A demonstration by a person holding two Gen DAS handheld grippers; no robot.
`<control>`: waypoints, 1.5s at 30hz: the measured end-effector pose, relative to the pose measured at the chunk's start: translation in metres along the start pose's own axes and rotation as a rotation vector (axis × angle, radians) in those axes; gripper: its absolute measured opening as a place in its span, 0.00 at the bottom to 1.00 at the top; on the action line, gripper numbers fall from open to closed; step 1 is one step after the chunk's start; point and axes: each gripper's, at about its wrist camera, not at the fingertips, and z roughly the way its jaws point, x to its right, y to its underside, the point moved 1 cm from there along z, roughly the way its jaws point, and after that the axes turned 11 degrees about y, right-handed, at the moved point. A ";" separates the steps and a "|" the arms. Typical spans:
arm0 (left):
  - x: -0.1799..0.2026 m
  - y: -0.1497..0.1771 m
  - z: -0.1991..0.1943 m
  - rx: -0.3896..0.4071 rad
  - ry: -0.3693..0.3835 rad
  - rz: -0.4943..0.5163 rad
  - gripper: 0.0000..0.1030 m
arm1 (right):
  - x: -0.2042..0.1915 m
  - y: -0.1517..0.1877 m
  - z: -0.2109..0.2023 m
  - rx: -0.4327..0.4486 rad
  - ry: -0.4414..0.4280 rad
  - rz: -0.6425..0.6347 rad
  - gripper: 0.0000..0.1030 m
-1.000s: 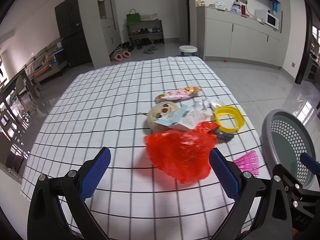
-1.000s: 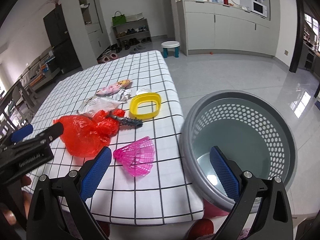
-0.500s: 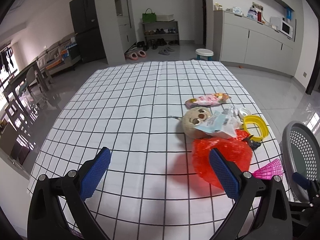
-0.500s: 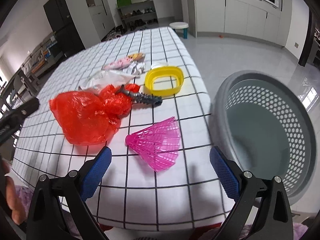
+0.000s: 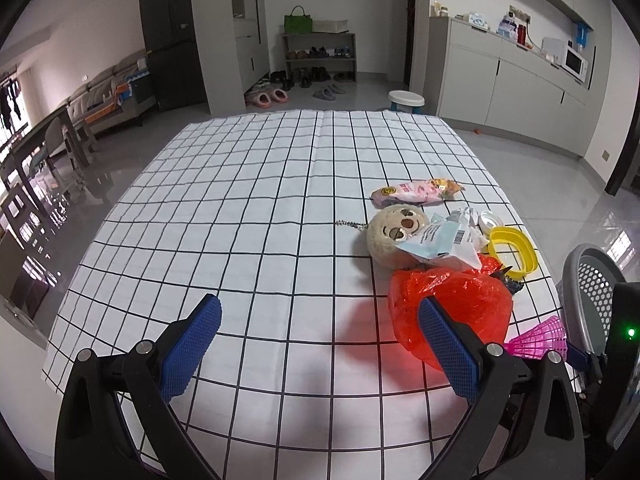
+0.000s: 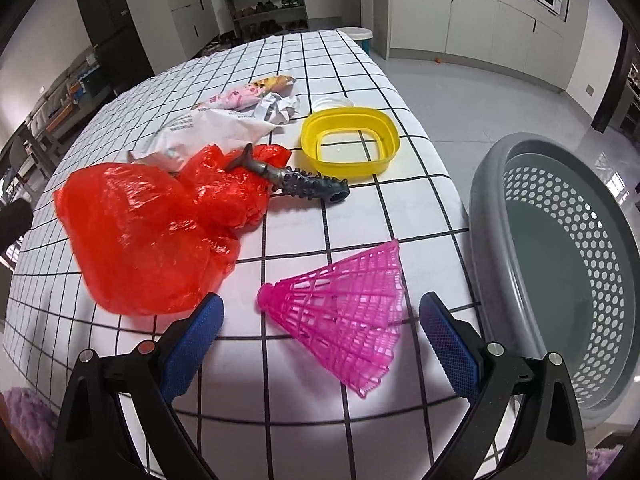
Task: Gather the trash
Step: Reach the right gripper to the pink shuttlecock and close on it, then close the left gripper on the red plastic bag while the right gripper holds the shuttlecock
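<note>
Plainly, the right gripper (image 6: 320, 336) is hanging spread wide and empty over the near edge of the checked tablecloth (image 6: 352, 92), its blue pads lying to either side of the pink shuttlecock (image 6: 344, 312), which is resting on the cloth and not being touched. I am judging this to be the approach to a first pick: the next move is calling for a short descent, a closing on the shuttlecock's skirt, then a swing right to the grey basket (image 6: 560, 272), which is standing just off the table's edge and looking empty. The left gripper (image 5: 316, 344) is likewise gaping, holding nothing, hovering above bare cloth with the red plastic bag (image 5: 452, 304) lying partly behind its right pad. Beyond the bag, a dark spiky toy (image 6: 296, 180), a yellow tray (image 6: 352, 140), crumpled paper (image 6: 216, 128) and a pink wrapper (image 5: 416, 192) are lying clustered. A plush toy (image 5: 392, 236) is sitting half under the paper, its body being hidden. What the bag is holding cannot be made out.
</note>
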 end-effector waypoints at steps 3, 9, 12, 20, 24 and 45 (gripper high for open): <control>-0.001 0.001 0.002 -0.004 0.009 -0.007 0.94 | -0.003 -0.002 0.003 0.007 0.007 -0.006 0.90; 0.002 0.003 0.005 -0.010 0.029 -0.003 0.94 | -0.006 -0.001 0.001 0.027 0.016 -0.035 0.62; 0.006 0.005 0.007 -0.017 0.042 0.006 0.94 | -0.005 -0.001 -0.001 0.030 0.009 -0.046 0.44; 0.018 0.008 0.004 -0.011 0.072 0.030 0.94 | 0.012 0.002 -0.012 0.047 -0.043 0.001 0.38; 0.027 0.009 0.004 -0.013 0.095 0.044 0.94 | 0.019 0.006 -0.018 0.058 -0.048 0.004 0.38; 0.083 0.014 0.041 -0.034 0.191 0.129 0.94 | 0.073 0.017 -0.039 0.086 -0.067 0.084 0.38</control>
